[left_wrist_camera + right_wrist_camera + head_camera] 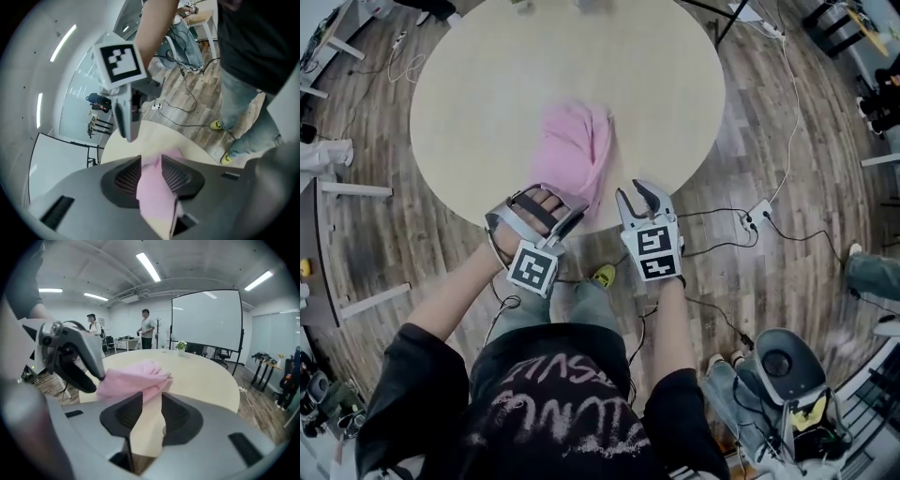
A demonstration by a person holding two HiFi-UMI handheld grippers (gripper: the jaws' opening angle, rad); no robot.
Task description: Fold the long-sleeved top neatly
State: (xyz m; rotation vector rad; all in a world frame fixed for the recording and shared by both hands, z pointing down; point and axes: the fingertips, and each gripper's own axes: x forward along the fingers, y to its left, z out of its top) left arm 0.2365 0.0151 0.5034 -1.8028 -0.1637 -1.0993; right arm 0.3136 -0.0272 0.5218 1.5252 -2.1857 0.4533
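A pink long-sleeved top [572, 150] lies folded into a narrow bundle on the round beige table [487, 84], reaching the near edge. My left gripper [555, 208] is at the bundle's near end. In the left gripper view its jaws [151, 161] stand apart with pink cloth [154, 187] showing in the gap, the pads not pressing it. My right gripper [633, 199] hovers just off the table's near edge, right of the top. It is open and empty [151, 397], with bare table [201, 376] seen between its jaws and the top [133, 376] ahead to the left.
Cables and a power strip [759, 214] lie on the wood floor right of the table. A grey machine [778, 366] stands at the lower right. Two people [146, 329] stand far behind the table beside a large white screen [206, 324].
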